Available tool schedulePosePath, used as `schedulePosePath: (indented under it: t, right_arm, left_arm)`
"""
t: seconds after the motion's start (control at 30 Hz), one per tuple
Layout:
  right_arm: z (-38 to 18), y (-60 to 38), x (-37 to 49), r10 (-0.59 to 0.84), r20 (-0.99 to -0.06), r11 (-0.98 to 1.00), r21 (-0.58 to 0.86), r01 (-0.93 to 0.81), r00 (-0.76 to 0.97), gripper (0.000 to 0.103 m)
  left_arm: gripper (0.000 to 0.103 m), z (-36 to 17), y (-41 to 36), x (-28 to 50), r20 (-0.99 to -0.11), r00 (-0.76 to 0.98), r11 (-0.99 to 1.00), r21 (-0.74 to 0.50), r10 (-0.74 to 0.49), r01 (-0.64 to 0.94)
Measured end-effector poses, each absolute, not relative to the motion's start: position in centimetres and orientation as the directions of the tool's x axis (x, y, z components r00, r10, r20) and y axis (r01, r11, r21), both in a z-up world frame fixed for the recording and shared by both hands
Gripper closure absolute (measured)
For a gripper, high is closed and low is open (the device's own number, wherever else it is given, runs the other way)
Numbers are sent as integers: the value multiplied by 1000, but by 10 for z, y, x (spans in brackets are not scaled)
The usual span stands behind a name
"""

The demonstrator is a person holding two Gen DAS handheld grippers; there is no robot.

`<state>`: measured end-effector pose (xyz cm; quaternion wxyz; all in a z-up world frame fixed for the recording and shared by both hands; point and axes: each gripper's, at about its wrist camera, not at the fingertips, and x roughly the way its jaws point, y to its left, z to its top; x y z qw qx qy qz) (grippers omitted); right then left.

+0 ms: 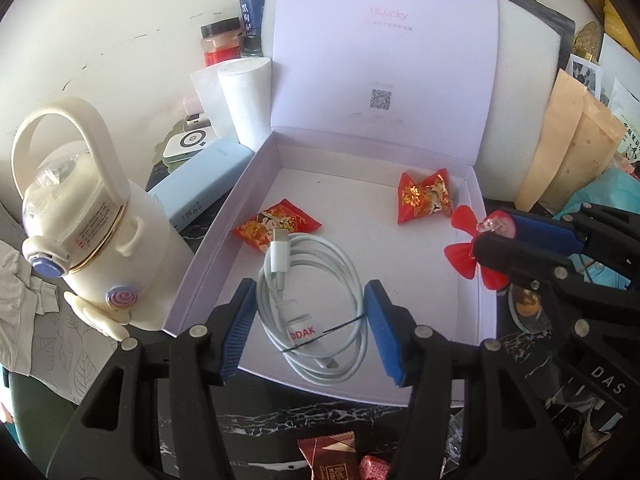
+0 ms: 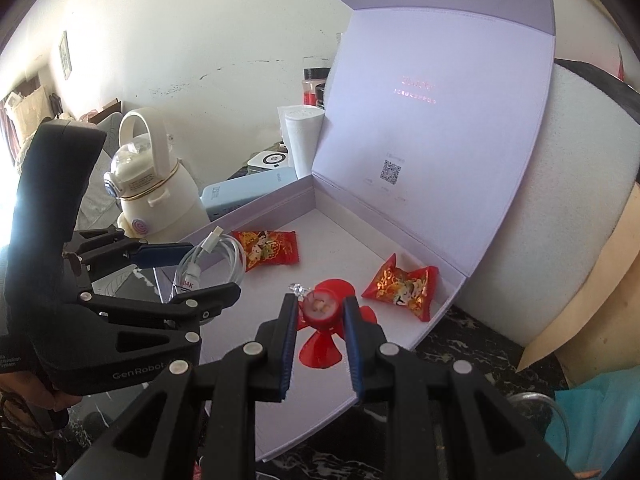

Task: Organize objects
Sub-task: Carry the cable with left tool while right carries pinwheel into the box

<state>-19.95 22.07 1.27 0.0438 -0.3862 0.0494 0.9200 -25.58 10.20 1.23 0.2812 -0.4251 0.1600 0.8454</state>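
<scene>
Left gripper (image 1: 312, 328) part open, blue pads either side of the coiled white cable (image 1: 316, 308), seemingly gripping it above the open lilac box (image 1: 208, 248) at its 6 o'clock edge. Right gripper (image 2: 320, 344) nearly closed, clamped on a red flower-shaped toy (image 2: 320, 308) over the box's 3 o'clock rim. Two red candy packets (image 1: 426, 196) lying inside, toward 10 and 2 o'clock.

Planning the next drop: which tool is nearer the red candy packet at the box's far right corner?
Right. The right tool, shut on a red plastic fan toy, is just beside the red candy packet; the left tool straddles the coiled white cable, farther off.
</scene>
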Motion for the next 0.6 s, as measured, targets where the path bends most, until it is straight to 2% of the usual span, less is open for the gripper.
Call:
schedulePosePath:
  t: [0.6]
  right_arm:
    - [-18,221,-242,119,-760,-984,-4,-179,-639,81]
  left_arm:
    - [49,-28,121,-298,-845,-451,-779,68,287,-623]
